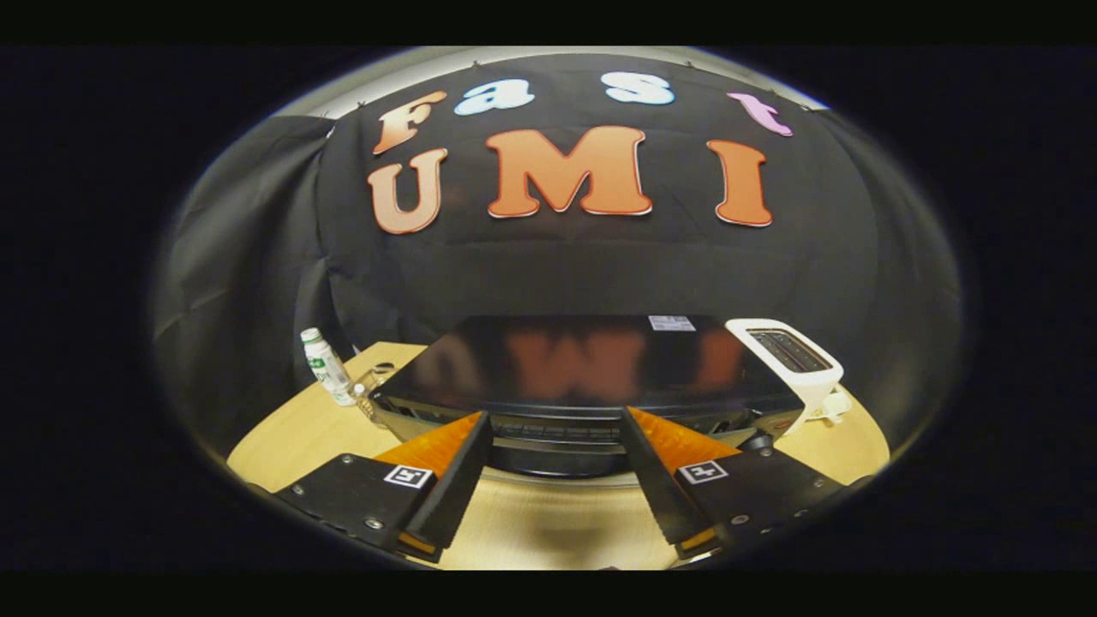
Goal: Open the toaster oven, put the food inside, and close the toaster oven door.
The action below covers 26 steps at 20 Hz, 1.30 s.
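A black toaster oven (591, 364) with a glossy top stands on the wooden table (548, 523), just ahead of my fingers. I look down on its top and the upper edge of its front, where the dark handle bar (557, 446) runs across. My gripper (555, 422) is open, its fingertips spread apart and reaching the top of the oven's front near the handle. Nothing is held between the fingers. Whether the tips touch the oven I cannot tell.
A white two-slot toaster (793, 356) stands right of the oven, close against it. A small white bottle with a green cap (326, 364) stands left of the oven, with some clear small items beside it. The black booth cloth hangs behind.
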Each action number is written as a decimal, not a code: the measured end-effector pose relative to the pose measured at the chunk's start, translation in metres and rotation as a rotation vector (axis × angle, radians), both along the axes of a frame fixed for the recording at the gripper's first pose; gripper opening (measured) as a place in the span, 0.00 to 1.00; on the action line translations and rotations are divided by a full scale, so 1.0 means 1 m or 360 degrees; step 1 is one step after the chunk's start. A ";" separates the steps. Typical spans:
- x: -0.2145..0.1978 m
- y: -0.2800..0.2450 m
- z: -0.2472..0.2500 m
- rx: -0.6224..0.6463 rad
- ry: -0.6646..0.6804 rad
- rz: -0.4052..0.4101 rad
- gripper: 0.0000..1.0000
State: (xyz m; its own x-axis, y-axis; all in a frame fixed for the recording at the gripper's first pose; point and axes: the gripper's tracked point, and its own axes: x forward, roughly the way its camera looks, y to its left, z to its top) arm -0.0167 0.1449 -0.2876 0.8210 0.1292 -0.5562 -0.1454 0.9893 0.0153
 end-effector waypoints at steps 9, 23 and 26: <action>-0.077 0.013 -0.019 0.0033 0.0289 0.0147 0.84; -0.152 0.036 -0.095 0.0067 0.0711 0.0342 0.84; -0.156 0.035 -0.110 0.0065 0.0794 0.0314 0.83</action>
State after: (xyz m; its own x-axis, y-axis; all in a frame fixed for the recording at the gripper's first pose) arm -0.1727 0.1800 -0.3976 0.4162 0.2841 -0.8638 -0.2939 0.9410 0.1678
